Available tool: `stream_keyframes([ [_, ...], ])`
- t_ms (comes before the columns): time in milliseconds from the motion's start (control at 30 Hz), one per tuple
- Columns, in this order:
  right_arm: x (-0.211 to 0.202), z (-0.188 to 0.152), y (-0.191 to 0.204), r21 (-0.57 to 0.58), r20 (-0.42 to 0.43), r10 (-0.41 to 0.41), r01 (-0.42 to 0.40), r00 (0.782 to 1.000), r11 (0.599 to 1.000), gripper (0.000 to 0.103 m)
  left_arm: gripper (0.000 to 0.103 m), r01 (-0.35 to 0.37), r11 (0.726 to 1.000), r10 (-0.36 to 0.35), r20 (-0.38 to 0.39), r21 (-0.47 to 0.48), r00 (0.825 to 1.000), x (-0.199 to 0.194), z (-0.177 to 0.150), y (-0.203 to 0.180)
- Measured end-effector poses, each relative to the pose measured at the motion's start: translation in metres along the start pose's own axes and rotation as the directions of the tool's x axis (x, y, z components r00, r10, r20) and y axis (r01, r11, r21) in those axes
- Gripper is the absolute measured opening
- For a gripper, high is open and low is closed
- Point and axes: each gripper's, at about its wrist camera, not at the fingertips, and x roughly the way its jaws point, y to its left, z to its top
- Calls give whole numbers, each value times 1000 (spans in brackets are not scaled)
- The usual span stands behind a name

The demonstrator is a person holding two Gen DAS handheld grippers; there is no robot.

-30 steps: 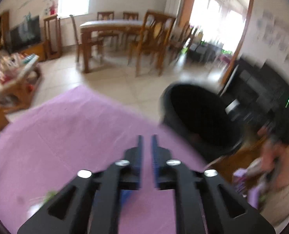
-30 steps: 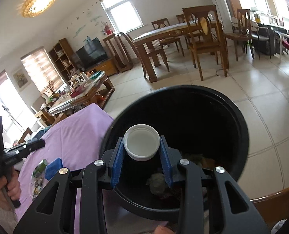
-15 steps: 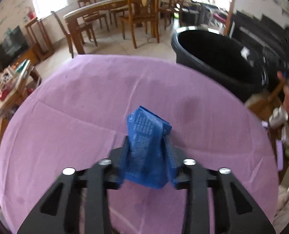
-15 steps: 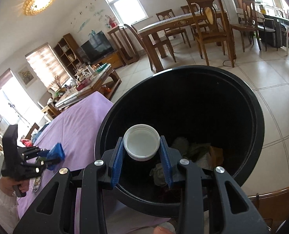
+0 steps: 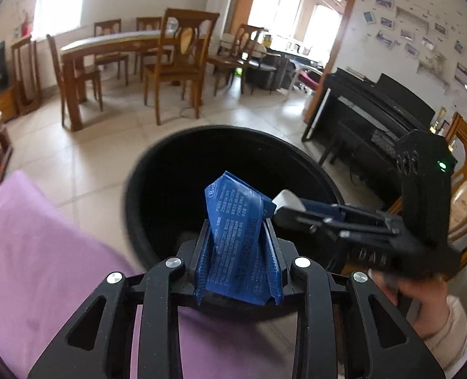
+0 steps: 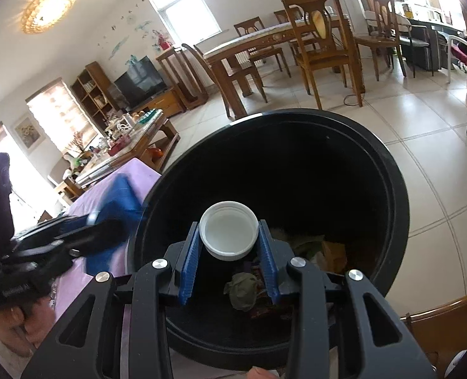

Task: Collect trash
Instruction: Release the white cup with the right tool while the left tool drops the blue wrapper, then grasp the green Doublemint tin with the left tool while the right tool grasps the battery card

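— What have we got in each hand?

— Our left gripper point(image 5: 237, 252) is clamped on a blue wrapper point(image 5: 236, 237), creased and standing up between the blue pads, printed side toward the camera. Our right gripper point(image 6: 229, 251) pinches a white bottle cap point(image 6: 229, 234), open side facing us, held by its rim on both sides.

— And where are we holding them?

— Both are at the black trash bin point(image 6: 388, 189). From the right wrist view the cap hangs over the bin's open mouth, with crumpled scraps point(image 6: 243, 287) lying on the bottom beneath it. From the left wrist view the wrapper sits in front of the bin's near rim point(image 5: 132, 208), just past the edge of the purple tablecloth point(image 5: 44, 252).

— Can we see one gripper from the other?

— Yes. In the left view the right gripper point(image 5: 288, 203) reaches in from the right, cap at its tip, close beside the wrapper. In the right view the left gripper point(image 6: 107, 221) shows blurred at the left with the wrapper point(image 6: 120, 202) beside the bin's rim.

— What's behind?

— A wooden dining table point(image 6: 265, 34) with chairs on a tiled floor point(image 6: 422, 126).
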Motion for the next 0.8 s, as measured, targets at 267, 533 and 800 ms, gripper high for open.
stream_keyframes([
  [267, -10, -1, -6, -1, 31, -42, 42, 999, 999, 82, 91, -95, 994, 99, 73, -62, 992, -14, 1, 8],
  [533, -16, -11, 32, -97, 18, 17, -16, 1000, 995, 82, 91, -180, 957, 204, 85, -226, 975, -105, -42, 69],
  [800, -4, -36, 137, -279, -122, 171, -199, 978, 939, 82, 90, -452, 855, 462, -25, -254, 887, -209, -128, 149],
])
